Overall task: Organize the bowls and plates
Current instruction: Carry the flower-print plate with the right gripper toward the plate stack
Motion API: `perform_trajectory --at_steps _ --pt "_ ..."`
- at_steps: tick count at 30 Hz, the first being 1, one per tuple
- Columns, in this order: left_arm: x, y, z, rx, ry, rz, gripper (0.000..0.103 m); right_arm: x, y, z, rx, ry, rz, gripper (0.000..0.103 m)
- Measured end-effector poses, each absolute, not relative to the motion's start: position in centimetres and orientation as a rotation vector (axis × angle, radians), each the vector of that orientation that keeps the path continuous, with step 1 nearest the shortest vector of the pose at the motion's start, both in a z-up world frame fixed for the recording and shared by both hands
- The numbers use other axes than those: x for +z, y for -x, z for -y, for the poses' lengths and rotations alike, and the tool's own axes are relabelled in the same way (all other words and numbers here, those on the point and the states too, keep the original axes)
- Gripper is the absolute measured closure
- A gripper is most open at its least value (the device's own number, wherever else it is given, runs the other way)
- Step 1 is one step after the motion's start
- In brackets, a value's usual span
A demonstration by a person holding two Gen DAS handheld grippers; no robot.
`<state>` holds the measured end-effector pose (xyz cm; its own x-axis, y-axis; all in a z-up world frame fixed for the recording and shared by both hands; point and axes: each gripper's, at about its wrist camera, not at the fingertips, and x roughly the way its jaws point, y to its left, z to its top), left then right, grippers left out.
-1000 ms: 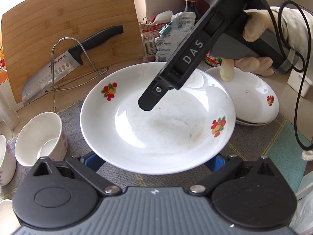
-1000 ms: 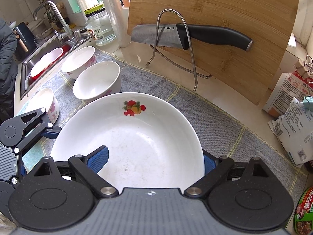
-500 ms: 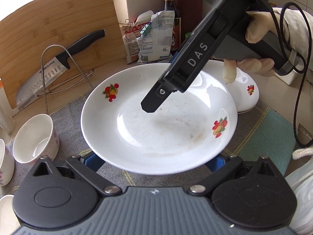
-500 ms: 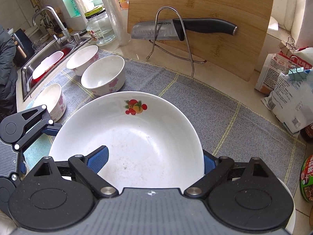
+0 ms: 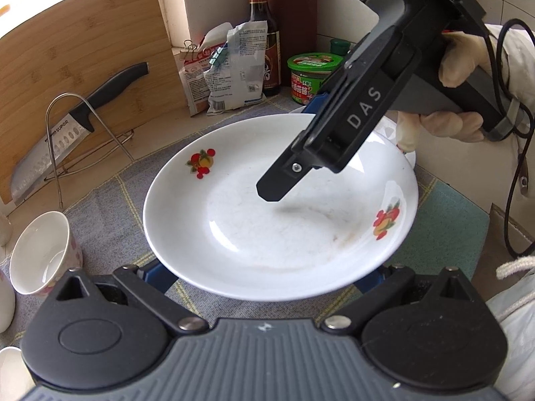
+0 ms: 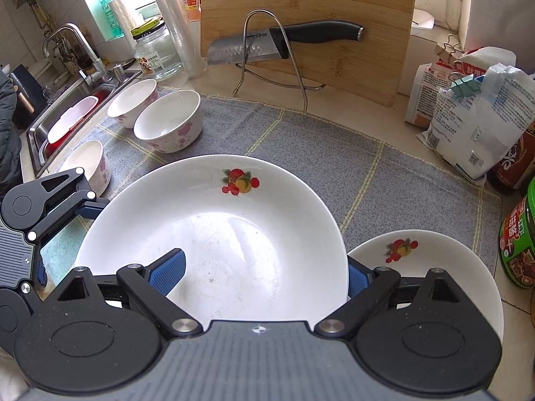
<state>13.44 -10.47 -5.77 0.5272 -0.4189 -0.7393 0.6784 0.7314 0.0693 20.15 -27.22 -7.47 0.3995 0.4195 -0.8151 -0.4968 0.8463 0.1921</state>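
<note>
A white plate with fruit prints (image 5: 281,214) (image 6: 214,234) is held in the air over the grey mat. My right gripper (image 6: 264,274) is shut on the plate's rim, one blue pad (image 6: 167,269) above and one below. It shows from outside in the left wrist view (image 5: 337,140). My left gripper (image 5: 264,277) is spread under the plate's near edge; its fingertips are hidden. A second fruit plate (image 6: 434,267) lies on the mat at the right, just beyond the held one. Three white floral bowls (image 6: 169,125) stand near the sink.
A bamboo cutting board (image 6: 307,16) leans at the back with a knife (image 6: 284,41) on a wire rack. Food bags (image 6: 468,107), a green-lidded jar (image 6: 518,240) and a sauce bottle (image 5: 264,33) stand at the right. The sink (image 6: 67,117) is at the left.
The held plate and both grippers have moved to the right, toward the second plate, which is now partly hidden behind the held one in the left wrist view.
</note>
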Motion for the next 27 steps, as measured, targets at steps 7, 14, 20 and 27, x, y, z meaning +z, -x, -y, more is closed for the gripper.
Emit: perform_trajectory --at_steps 7,14,20,27 --pt "-6.0 -13.6 11.8 -0.733 -0.419 -0.751 0.001 -7.5 -19.1 29.3 0.523 0.050 -1.004 0.006" --pt "-6.1 -13.9 13.6 -0.797 -0.441 -0.739 0.001 -7.5 -18.2 31.4 0.458 0.019 -1.002 0.005" --pt "-6.2 -14.3 14.9 -0.849 -0.457 -0.733 0.001 -7.6 -17.4 33.1 0.407 -0.004 -1.000 0.005" --pt "-6.4 -14.7 16.3 -0.893 -0.484 -0.720 0.001 -7.6 -16.6 35.0 0.357 -0.029 -0.995 0.005"
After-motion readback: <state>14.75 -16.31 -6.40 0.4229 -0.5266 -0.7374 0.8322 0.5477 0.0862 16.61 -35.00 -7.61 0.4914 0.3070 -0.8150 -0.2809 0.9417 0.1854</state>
